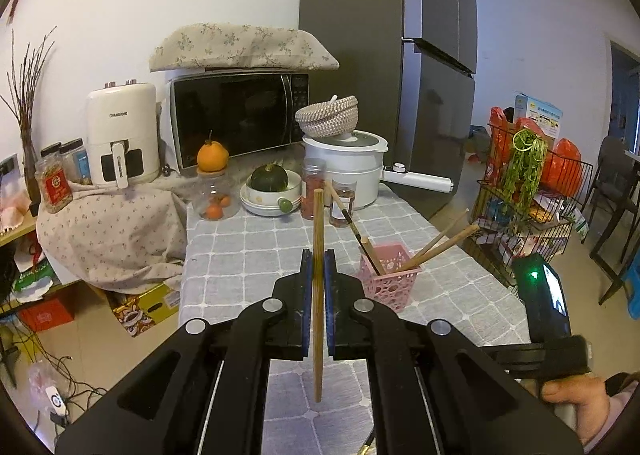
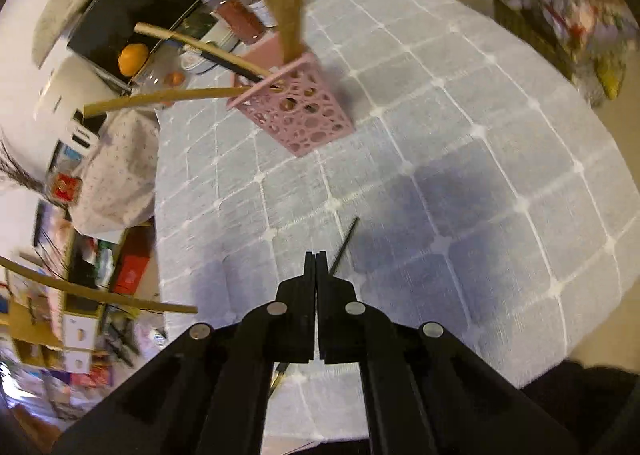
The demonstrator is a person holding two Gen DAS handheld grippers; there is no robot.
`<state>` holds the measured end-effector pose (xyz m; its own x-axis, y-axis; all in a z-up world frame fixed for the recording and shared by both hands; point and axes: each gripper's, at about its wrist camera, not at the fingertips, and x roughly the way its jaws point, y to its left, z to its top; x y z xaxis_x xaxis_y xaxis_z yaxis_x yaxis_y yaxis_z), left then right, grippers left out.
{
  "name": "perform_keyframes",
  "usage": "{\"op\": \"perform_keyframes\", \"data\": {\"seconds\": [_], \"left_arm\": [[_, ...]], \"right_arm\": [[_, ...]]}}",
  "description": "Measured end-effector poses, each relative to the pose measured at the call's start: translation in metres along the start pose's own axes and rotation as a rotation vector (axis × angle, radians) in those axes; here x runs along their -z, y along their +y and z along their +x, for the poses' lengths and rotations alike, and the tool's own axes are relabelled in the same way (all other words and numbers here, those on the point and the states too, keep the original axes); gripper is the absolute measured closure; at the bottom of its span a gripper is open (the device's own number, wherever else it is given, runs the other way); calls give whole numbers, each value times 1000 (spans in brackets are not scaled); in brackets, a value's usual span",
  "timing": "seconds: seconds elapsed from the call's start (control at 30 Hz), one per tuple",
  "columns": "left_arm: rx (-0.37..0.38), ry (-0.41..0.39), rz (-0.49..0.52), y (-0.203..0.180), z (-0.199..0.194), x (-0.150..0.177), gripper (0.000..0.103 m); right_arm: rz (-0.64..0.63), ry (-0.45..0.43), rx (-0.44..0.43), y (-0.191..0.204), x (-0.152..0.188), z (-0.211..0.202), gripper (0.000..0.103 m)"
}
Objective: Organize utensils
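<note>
My left gripper [image 1: 318, 261] is shut on a wooden chopstick [image 1: 318, 231], held upright above the grey checked tablecloth [image 1: 248, 255]. A pink perforated basket [image 1: 386, 275] stands just right of it, holding several wooden utensils that lean out. In the right wrist view the same basket [image 2: 298, 111] sits ahead on the cloth [image 2: 460, 159] with utensils sticking out. My right gripper [image 2: 316, 261] is shut on a thin dark chopstick [image 2: 343, 245] that slants under its fingers. The left gripper's chopstick [image 2: 100, 293] shows at the left.
At the table's back stand a microwave [image 1: 240, 115], a white air fryer [image 1: 122, 135], a rice cooker [image 1: 348, 167], spice jars [image 1: 313, 187] and a bowl with a squash [image 1: 270, 191]. A wire rack [image 1: 524, 191] stands right of the table.
</note>
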<state>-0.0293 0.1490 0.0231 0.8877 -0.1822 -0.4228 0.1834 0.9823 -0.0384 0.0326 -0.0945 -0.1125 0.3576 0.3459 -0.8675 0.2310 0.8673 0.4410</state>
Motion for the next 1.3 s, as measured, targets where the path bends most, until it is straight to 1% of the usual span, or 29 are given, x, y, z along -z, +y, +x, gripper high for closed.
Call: {"op": "perform_keyframes", "data": {"seconds": [0.07,0.1,0.13,0.17,0.2,0.23,0.3,0.4,0.5,0.63,0.67,0.73,0.8,0.83,0.87,0.9,1.0,1.13,1.23,1.27,1.3], "left_arm": [[6,-6,-6,-2,0,-1,98],[8,-12,-3,-3,-2,-2,98],[11,-18,0,-5,-3,-3,98],[13,-25,3,-6,-4,-4,98],[15,-33,6,-7,-6,-5,98],[17,-35,5,-6,-6,-5,98],[20,-39,-5,-2,-7,-6,98],[19,-46,-15,5,-10,-6,98],[20,-53,-25,8,-12,-7,98],[26,-57,-26,8,-15,-7,98],[25,-58,-25,8,-15,-7,98],[19,-60,-22,8,-15,-7,98],[19,-61,-23,8,-16,-8,98],[19,-61,-23,7,-16,-8,98],[19,-62,-22,7,-16,-8,98],[17,-61,-21,7,-16,-8,98],[15,-58,-22,7,-15,-7,98],[17,-54,-37,9,-15,-8,98],[21,-53,-47,11,-14,-8,98],[23,-52,-50,11,-14,-8,98],[25,-51,-53,11,-14,-8,98]], "right_arm": [[64,85,8,-6,-4,19,98],[86,102,20,-6,-4,28,96],[93,110,37,-6,-6,35,85],[97,108,63,-7,-7,41,73],[104,95,85,-6,-10,45,68],[109,86,95,-5,-12,46,67],[117,85,96,-2,-19,53,67],[92,106,112,13,-23,64,67],[55,142,159,29,-18,79,67],[54,183,218,38,-10,101,67],[44,163,233,41,-9,101,67],[33,160,251,45,-7,104,67],[56,159,247,43,-9,105,68],[65,159,246,42,-10,105,74],[71,174,242,39,-12,108,92],[75,167,239,37,-12,106,94],[77,157,213,36,-12,105,95],[99,123,138,23,-10,94,97],[48,73,102,22,-4,78,97],[48,73,102,22,-4,78,97],[14,42,90,23,-1,67,97]]}}
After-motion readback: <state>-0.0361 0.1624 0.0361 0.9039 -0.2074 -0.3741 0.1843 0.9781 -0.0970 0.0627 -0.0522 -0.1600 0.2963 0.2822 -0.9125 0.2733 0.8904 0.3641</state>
